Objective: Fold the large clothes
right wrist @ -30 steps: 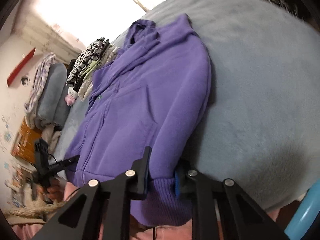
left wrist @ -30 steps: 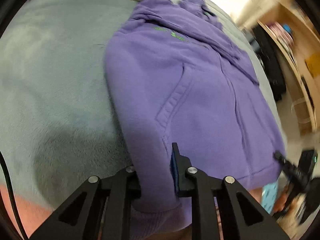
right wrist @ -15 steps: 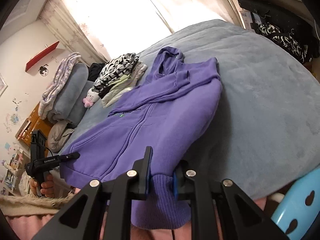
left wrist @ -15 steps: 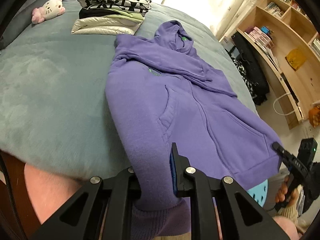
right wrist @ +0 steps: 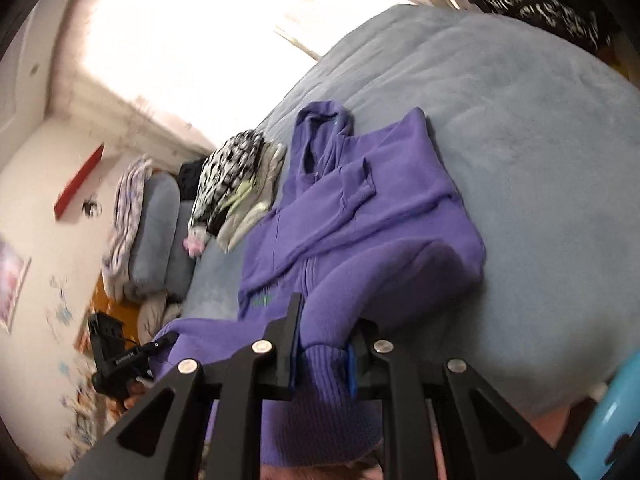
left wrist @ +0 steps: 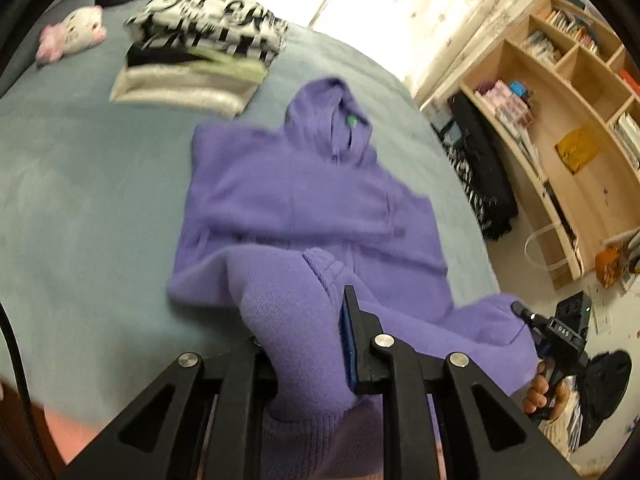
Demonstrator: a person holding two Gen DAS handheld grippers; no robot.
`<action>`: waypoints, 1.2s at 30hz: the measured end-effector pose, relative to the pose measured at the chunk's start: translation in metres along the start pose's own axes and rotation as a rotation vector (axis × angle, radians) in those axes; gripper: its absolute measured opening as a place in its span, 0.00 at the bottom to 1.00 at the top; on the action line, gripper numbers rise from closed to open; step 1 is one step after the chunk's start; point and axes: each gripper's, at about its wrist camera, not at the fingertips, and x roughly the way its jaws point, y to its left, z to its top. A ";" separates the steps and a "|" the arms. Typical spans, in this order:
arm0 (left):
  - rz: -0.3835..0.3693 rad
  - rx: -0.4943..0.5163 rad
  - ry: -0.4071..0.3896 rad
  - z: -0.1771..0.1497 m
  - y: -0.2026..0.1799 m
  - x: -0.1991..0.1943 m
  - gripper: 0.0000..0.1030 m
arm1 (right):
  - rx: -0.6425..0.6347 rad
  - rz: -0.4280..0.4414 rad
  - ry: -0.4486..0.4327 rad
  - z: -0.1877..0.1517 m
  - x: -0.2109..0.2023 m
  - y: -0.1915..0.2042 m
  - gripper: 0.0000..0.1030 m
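While jaws pinch hoodie point(left wrist: 304, 200) hem, open bedspread point(right wrist: 540, 160) around

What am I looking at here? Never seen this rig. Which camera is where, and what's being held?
No robot arm: a person holds a two-finger gripper in each hand, each with a fisheye camera looking along its fingers. One picture comes from the left gripper, the other from the right gripper. A purple hoodie lies on a grey-blue bed, beyond it a stack of folded clothes and a small plush toy. Each gripper pinches a bottom hem corner, lifted off the bed; the left jaws are opening slightly.
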 end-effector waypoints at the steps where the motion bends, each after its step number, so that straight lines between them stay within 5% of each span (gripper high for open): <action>1: -0.006 -0.001 -0.007 0.012 0.000 0.008 0.17 | 0.003 -0.002 -0.007 0.009 0.005 0.000 0.19; 7: -0.016 -0.079 0.030 0.087 0.020 0.075 0.27 | 0.067 -0.045 -0.012 0.094 0.071 0.001 0.30; 11: -0.056 -0.169 0.084 0.116 0.051 0.126 0.52 | 0.150 0.009 -0.017 0.128 0.112 -0.012 0.60; 15: -0.088 -0.267 0.049 0.135 0.082 0.154 0.83 | 0.216 0.027 -0.033 0.141 0.139 -0.029 0.69; 22: 0.039 -0.227 0.049 0.153 0.107 0.182 0.83 | 0.131 -0.125 -0.008 0.144 0.171 -0.045 0.69; 32: 0.322 0.167 0.073 0.159 0.085 0.224 0.83 | -0.209 -0.359 -0.008 0.162 0.208 -0.040 0.69; 36: 0.388 0.272 0.090 0.162 0.076 0.242 0.69 | -0.290 -0.412 0.027 0.163 0.223 -0.043 0.69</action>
